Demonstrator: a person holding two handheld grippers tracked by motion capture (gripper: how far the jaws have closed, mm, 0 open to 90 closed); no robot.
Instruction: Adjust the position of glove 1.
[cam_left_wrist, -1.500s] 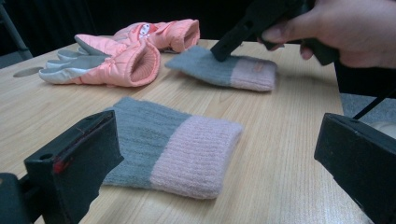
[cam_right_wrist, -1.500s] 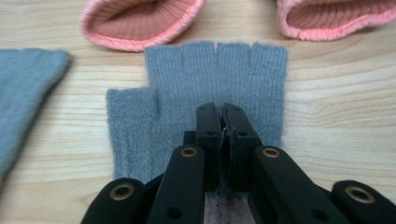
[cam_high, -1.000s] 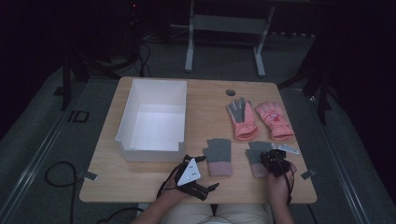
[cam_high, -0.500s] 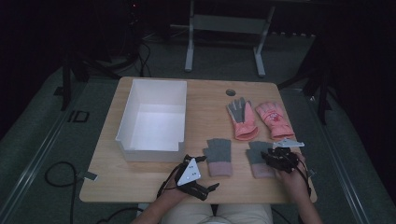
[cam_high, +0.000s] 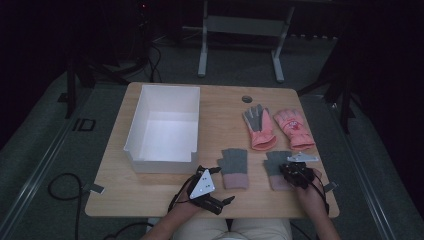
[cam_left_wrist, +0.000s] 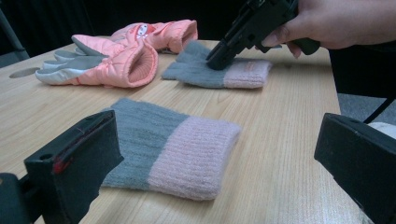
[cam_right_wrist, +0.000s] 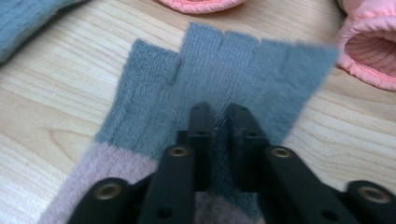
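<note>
Right tongs (cam_right_wrist: 219, 112) have closed, pinching the grey glove (cam_right_wrist: 219, 70); left tongs (cam_left_wrist: 224, 154) wide apart.

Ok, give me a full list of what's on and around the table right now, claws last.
White box: 1, white, table's left half.
Grey-pink knit gloves: 2, near edge; left one free, right one under right claw.
Pink padded gloves: 2, far right; one palm-up, one beside it.
Table: 1, light wood.
Metal frame: 1, grey, floor behind.
Left claw: open, near edge.
Right claw: jaws nearly together, pinching the right knit glove.
</note>
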